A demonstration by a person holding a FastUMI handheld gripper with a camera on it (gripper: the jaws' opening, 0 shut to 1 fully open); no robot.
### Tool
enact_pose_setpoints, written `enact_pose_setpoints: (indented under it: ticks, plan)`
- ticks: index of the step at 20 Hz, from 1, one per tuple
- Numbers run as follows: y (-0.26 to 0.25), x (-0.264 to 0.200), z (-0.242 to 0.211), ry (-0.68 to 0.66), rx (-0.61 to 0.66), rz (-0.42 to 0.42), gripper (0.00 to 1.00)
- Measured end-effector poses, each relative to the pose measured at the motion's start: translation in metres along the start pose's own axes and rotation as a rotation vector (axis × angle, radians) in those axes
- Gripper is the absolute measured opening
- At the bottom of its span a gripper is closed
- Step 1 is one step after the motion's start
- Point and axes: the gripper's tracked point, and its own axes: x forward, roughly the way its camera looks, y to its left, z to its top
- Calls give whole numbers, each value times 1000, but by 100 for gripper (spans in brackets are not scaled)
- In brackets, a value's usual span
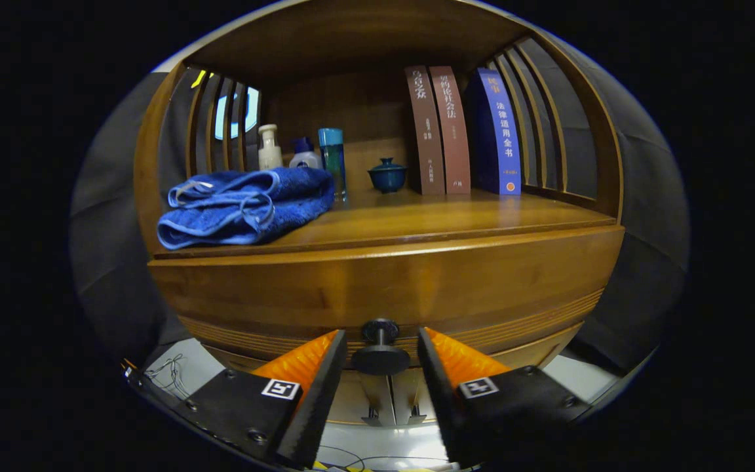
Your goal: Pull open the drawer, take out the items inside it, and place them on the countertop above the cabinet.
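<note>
Gripper view: the gripper (381,341) stands low in the frame's centre with its jaws spread, one finger on each side of the round dark knob (380,347) — not yet pressing on it. That knob sits on the curved brown wooden drawer front (377,288), across the middle. The knob is small, rigid and probably slick, so grip it squarely on its stem; the drawer likely slides stiffly. Above, the wooden countertop (456,213) carries a folded blue towel (243,204) at left.

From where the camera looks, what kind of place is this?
Probably a mock home corner in a booth: a wooden cabinet with upright books, a folded blue towel and bottles. The gripper's jaws stand open around the drawer knob.
</note>
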Motion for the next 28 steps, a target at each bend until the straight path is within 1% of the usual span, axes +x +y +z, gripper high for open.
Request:
enact_pose_setpoints:
  ticks: [3,4,5,7,12,15,18,28]
  plan:
    - [0,2,0,-4,-8,-4,52]
    - [0,6,-2,-9,-3,1,52]
    - [0,1,0,-3,-11,4,43]
    - [-1,2,0,8,-41,0,33]
    - [-1,3,-2,37,-35,1,33]
    - [-1,-5,-5,52,-40,-1,33]
    - [-1,-24,-12,62,-54,-4,33]
    - [-3,-122,-47,114,-54,-11,33]
